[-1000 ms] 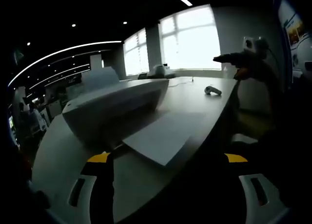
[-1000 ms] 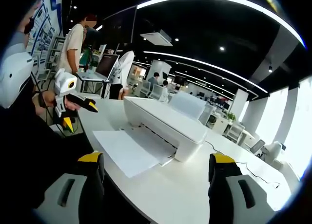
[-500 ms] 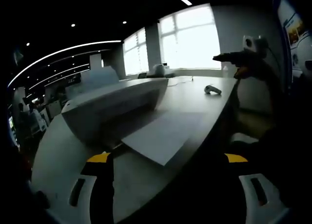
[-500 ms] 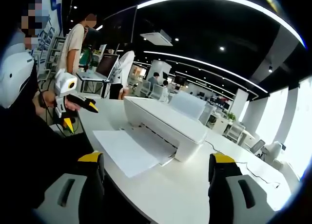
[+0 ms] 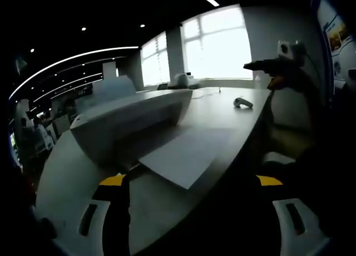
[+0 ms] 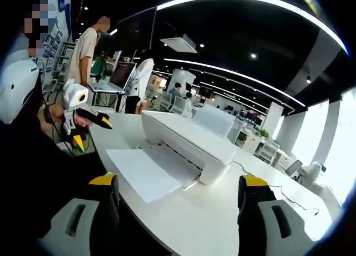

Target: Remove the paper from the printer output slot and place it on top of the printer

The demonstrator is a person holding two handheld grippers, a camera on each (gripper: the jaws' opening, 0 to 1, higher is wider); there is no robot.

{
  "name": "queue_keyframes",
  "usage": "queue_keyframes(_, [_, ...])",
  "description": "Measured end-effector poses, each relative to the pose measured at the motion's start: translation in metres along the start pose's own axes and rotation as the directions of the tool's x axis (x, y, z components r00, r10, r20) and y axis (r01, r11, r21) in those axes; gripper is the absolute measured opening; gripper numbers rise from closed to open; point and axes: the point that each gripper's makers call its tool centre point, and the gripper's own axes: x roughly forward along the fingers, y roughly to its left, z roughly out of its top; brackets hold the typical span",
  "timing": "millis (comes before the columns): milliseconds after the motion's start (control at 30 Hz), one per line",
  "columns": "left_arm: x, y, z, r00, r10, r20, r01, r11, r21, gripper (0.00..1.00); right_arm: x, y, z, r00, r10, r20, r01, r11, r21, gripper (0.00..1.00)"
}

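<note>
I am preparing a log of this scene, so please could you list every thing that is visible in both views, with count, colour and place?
printer: one, white, standing on the table, top bare.
paper: one sheet, white, lying out of the printer's output slot toward the table edge.
table: one, white, curved edge, under the printer.
small object: one, grey, on the table beyond the paper, left gripper view; kind unclear.
cable: one, dark, on the table past the printer.
windows: bright, behind the table.
people: a few, standing and seated in the background.
left gripper: one, white and yellow, held off the table near the paper, open.
right gripper: one, dark, held above the table edge, open.
</note>
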Motion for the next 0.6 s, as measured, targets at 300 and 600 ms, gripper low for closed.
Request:
queue_keyframes(300, [0.0006, -0.0004, -0.0005, 1.0, -0.001, -0.002, 0.001, 1.0, 0.001, 0.94, 0.0001, -0.0002, 0.0002, 1.0, -0.001, 0.001, 0.001, 1.0, -0.001, 0.83])
queue_keyframes(600, [0.0009, -0.0006, -0.0005, 1.0, -0.001, -0.002, 0.001, 1.0, 0.001, 0.94, -0.0005, -0.0003, 0.0003, 1.0, -0.002, 0.0, 0.002, 1.0, -0.002, 0.83])
